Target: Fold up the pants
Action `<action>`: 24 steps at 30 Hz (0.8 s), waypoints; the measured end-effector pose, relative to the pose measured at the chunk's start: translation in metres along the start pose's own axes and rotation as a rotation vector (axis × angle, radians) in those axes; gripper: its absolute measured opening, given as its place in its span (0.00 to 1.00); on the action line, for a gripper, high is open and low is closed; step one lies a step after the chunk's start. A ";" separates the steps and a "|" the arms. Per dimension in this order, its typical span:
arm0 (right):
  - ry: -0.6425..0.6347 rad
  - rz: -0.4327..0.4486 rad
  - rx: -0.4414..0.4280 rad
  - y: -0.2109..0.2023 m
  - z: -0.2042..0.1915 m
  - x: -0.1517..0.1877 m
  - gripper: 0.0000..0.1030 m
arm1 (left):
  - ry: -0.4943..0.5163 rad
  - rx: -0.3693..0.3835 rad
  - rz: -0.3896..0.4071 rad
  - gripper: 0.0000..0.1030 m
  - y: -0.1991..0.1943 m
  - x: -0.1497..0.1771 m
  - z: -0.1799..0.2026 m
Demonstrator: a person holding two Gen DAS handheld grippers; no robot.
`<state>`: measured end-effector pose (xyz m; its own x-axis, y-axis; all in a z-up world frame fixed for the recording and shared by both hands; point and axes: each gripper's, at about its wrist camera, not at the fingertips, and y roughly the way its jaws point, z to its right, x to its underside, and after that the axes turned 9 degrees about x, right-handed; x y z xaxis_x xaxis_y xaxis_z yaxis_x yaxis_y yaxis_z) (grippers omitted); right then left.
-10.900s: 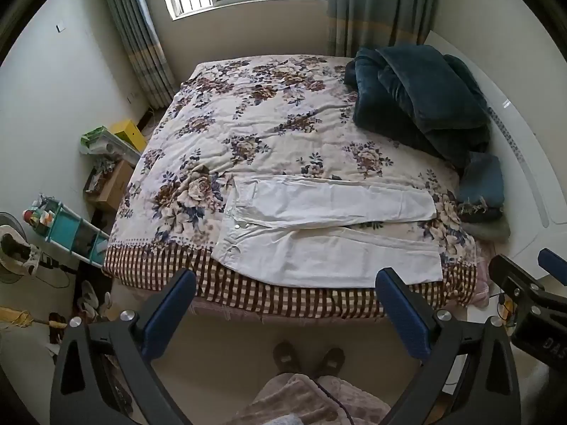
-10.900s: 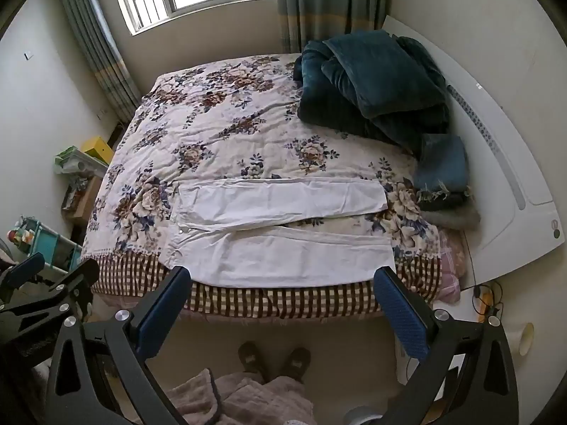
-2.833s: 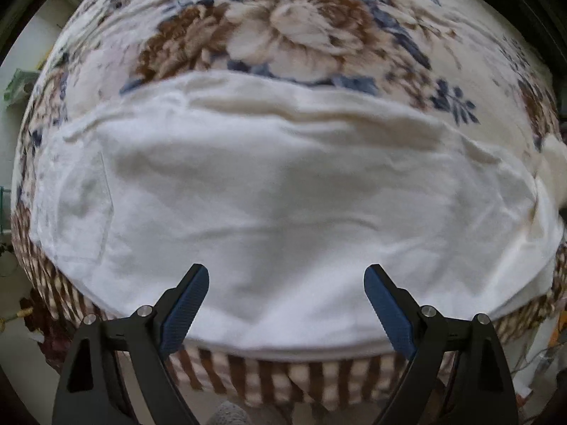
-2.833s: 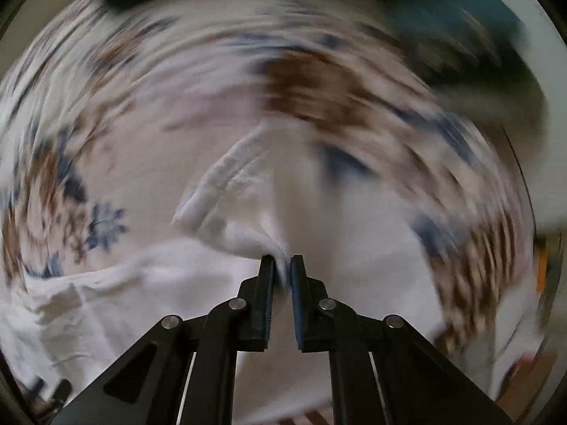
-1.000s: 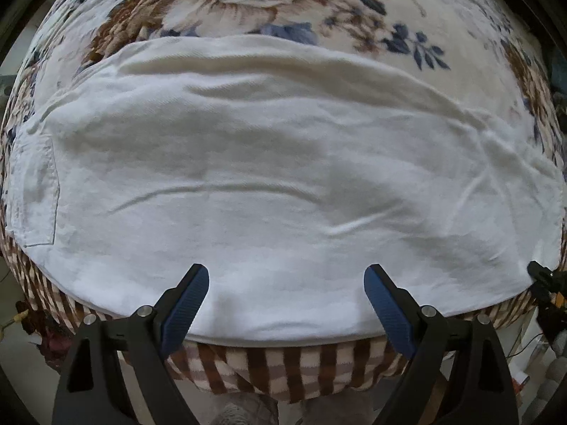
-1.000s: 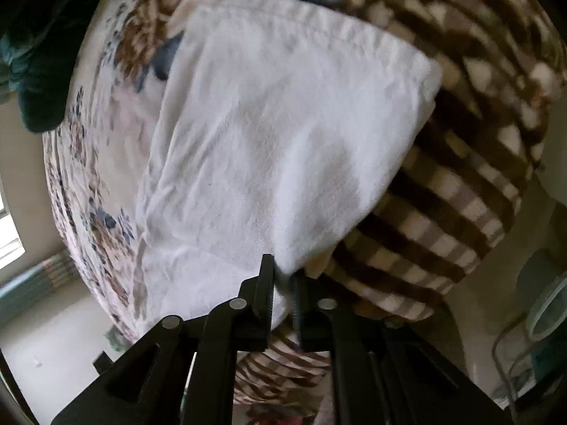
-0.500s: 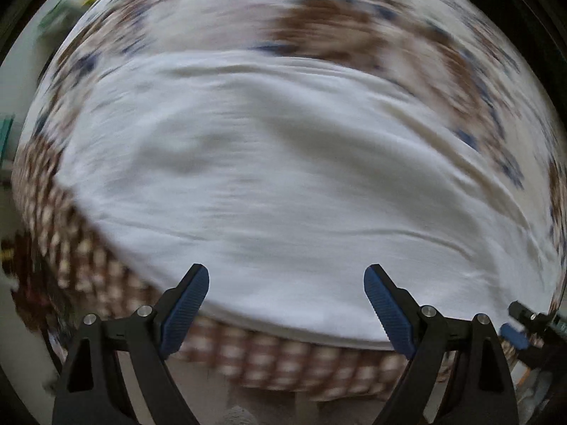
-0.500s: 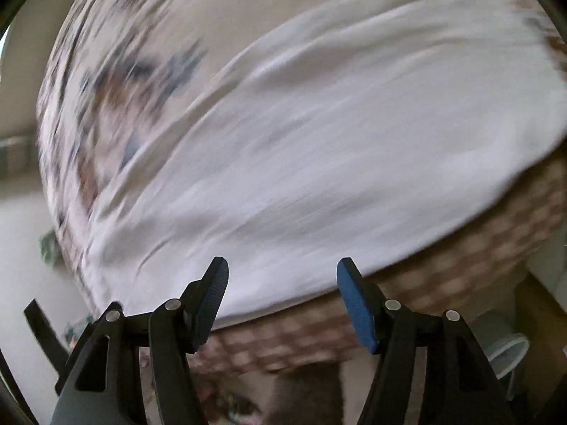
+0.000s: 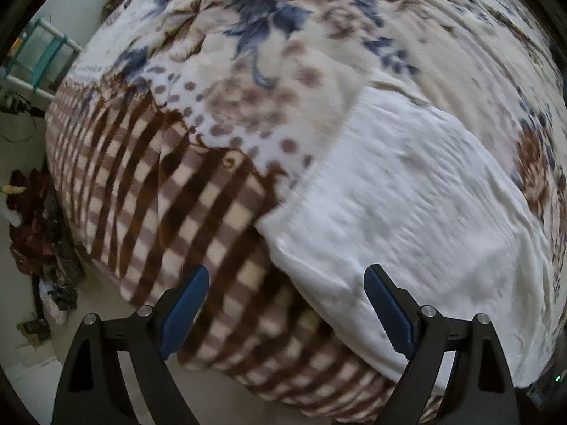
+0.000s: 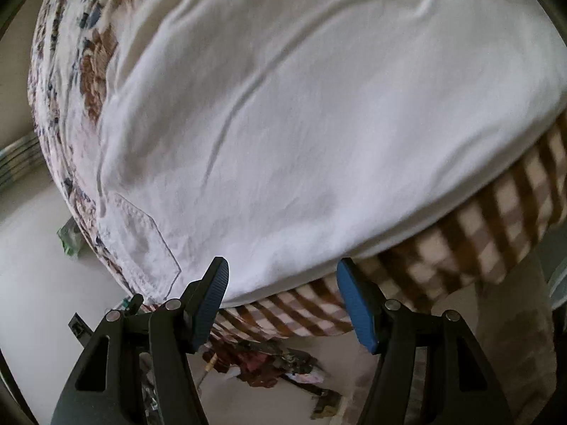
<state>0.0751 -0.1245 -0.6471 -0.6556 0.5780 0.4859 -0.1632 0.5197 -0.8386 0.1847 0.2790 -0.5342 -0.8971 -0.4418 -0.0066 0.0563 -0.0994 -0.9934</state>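
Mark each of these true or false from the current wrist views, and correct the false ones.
1. The pants are white. True.
2. The right gripper is clamped on the pants. False: its jaws stand apart with no cloth between them.
3. The left gripper is open. True.
4. The pants lie on the bare floor. False: they lie on a blanket with flowers and brown checks.
5. A stitched pocket shows on the pants. True.

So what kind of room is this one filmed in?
Most likely a bedroom. White pants lie on a bed under a floral, checked-edge blanket; a teal shelf stands by the wall and clothes lie on the floor beside the bed.
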 end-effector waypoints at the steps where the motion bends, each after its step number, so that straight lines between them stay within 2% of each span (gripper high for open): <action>1: 0.007 -0.001 0.007 0.002 0.000 0.003 0.64 | -0.009 0.016 -0.008 0.86 0.005 -0.005 -0.005; 2: 0.023 -0.010 0.012 0.006 0.000 0.006 0.64 | -0.018 0.033 -0.014 0.85 0.010 -0.012 -0.015; 3: 0.038 -0.015 0.006 0.009 0.000 0.008 0.64 | -0.029 0.055 -0.017 0.76 0.015 -0.015 -0.019; 4: 0.052 -0.019 0.001 0.012 0.001 0.012 0.64 | -0.036 0.090 -0.021 0.58 0.019 -0.020 -0.021; 5: 0.055 -0.014 0.001 0.014 0.001 0.014 0.62 | -0.044 0.136 -0.021 0.46 0.023 -0.024 -0.022; 6: 0.057 -0.007 -0.005 0.015 0.001 0.016 0.53 | -0.048 0.159 -0.017 0.35 0.024 -0.026 -0.024; 7: 0.062 0.004 -0.013 0.016 0.001 0.017 0.45 | -0.033 0.138 0.002 0.30 0.023 -0.024 -0.020; 9: 0.063 0.031 -0.007 0.018 -0.003 0.016 0.14 | 0.002 0.112 0.045 0.23 0.018 -0.022 -0.010; 10: 0.071 0.049 -0.008 0.019 -0.005 0.017 0.08 | 0.001 0.114 0.059 0.21 0.015 -0.021 -0.003; 12: 0.075 0.102 -0.003 0.015 -0.007 0.023 0.04 | 0.004 0.121 0.088 0.18 0.005 -0.019 -0.002; 14: 0.037 0.149 0.020 0.006 -0.016 0.031 0.04 | 0.016 0.124 0.108 0.17 -0.007 -0.015 0.003; 16: 0.000 0.172 0.045 -0.001 -0.022 0.040 0.03 | 0.043 0.117 0.123 0.15 -0.015 -0.012 -0.008; 18: -0.018 0.163 0.056 -0.002 -0.023 0.050 0.03 | 0.058 0.105 0.119 0.15 -0.015 -0.018 -0.010; 20: -0.025 0.146 0.076 0.005 -0.020 0.052 0.03 | 0.055 0.109 0.076 0.15 -0.005 -0.022 -0.010; 21: -0.030 0.140 0.086 0.009 -0.020 0.048 0.03 | 0.059 0.107 0.064 0.17 0.001 -0.014 -0.008; 23: -0.047 0.111 0.105 0.023 -0.021 0.039 0.06 | 0.025 0.110 0.048 0.24 0.004 -0.021 -0.010; 24: -0.029 0.092 0.088 0.026 -0.020 0.034 0.09 | 0.026 0.097 0.040 0.27 0.002 -0.019 -0.010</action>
<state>0.0632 -0.0784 -0.6477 -0.6916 0.6016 0.3999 -0.1651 0.4073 -0.8983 0.1977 0.2962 -0.5370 -0.9042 -0.4242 -0.0507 0.1338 -0.1686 -0.9766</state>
